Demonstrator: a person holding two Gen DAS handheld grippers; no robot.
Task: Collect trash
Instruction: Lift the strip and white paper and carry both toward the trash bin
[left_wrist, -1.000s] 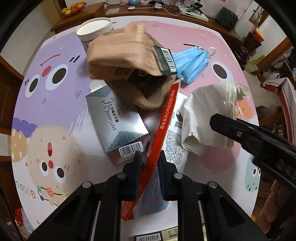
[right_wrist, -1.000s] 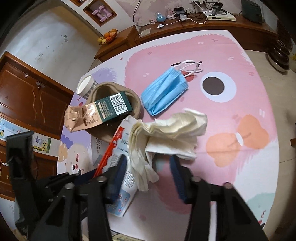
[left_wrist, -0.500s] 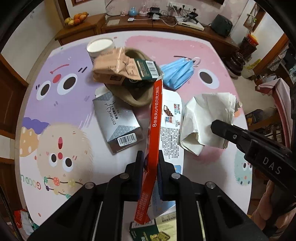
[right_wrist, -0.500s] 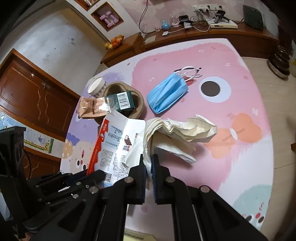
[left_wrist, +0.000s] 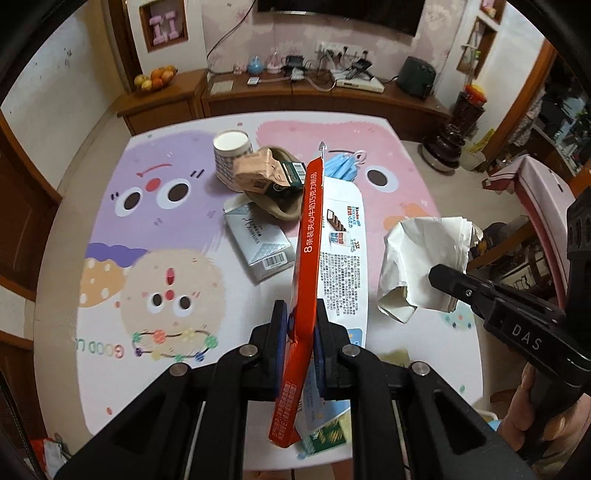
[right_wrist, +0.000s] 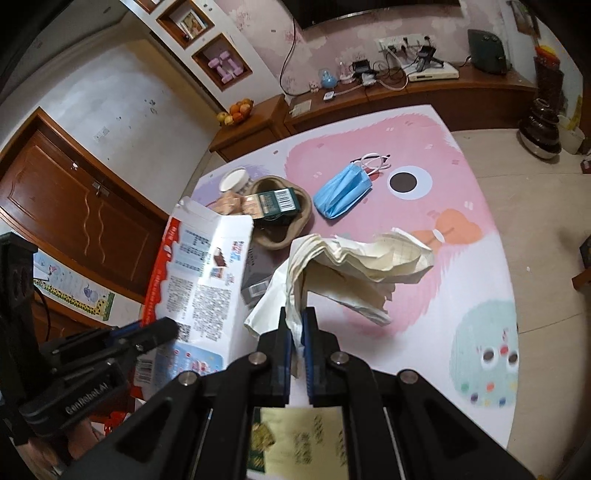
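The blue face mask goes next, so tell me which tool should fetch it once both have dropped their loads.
Right, probably. The blue face mask lies on the pink side of the table, where the right tool hangs with the crumpled paper. The left tool, clamping the flattened chocolate box, sits farther left.

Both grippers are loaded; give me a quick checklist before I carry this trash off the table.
1. Left gripper shut on the flattened chocolate box: ok.
2. Right gripper shut on the crumpled paper: ok.
3. Paper hangs clear of the table: ok.
4. Bin or bag to drop into: cannot tell, none in view.
5. Table cleared: not ok; blue face mask, grey earplug box and paper cup remain.
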